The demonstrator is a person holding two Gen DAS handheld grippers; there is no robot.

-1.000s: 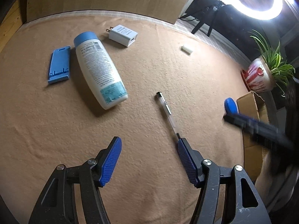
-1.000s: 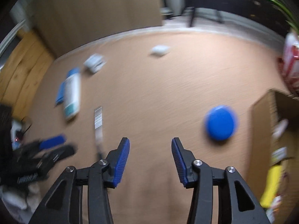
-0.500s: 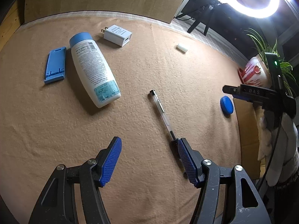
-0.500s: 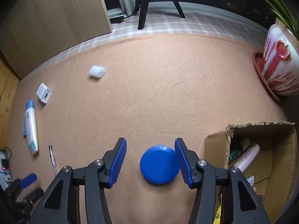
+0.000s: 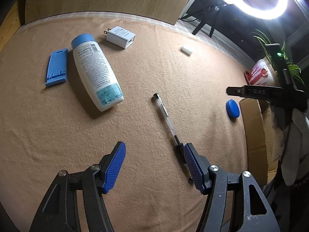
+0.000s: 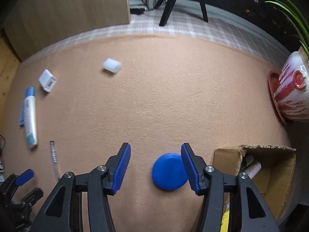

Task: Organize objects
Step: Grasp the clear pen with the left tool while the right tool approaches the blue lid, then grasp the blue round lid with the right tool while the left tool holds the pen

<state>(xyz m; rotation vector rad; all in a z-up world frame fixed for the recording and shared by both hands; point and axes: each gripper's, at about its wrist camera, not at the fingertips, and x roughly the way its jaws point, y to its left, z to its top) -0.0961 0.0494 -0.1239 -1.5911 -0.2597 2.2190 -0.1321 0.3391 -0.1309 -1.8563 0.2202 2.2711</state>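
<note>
My right gripper [image 6: 156, 166] is open over a round blue lid [image 6: 169, 172] that lies on the tan cloth, close to the right finger. The lid also shows in the left wrist view [image 5: 232, 109], below the right gripper's body [image 5: 264, 92]. My left gripper [image 5: 154, 166] is open and empty; a clear pen [image 5: 168, 122] lies with its dark tip by the right finger. A white bottle with a blue cap [image 5: 95, 71], a blue phone stand [image 5: 57, 67], a white charger [image 5: 120, 36] and a small white cylinder [image 5: 187, 50] lie on the cloth.
An open cardboard box [image 6: 270, 176] holding several items stands right of the lid. A red-and-white plant pot [image 6: 291, 94] stands at the far right. A wooden panel [image 6: 67, 13] and a tripod [image 6: 181, 0] are beyond the cloth. A ring light [image 5: 256, 0] glares at the upper right.
My right gripper swung right from the pen area and came down over the blue lid, which now sits between its fingers. My left gripper drifted back slightly, showing more of the pen's tip.
</note>
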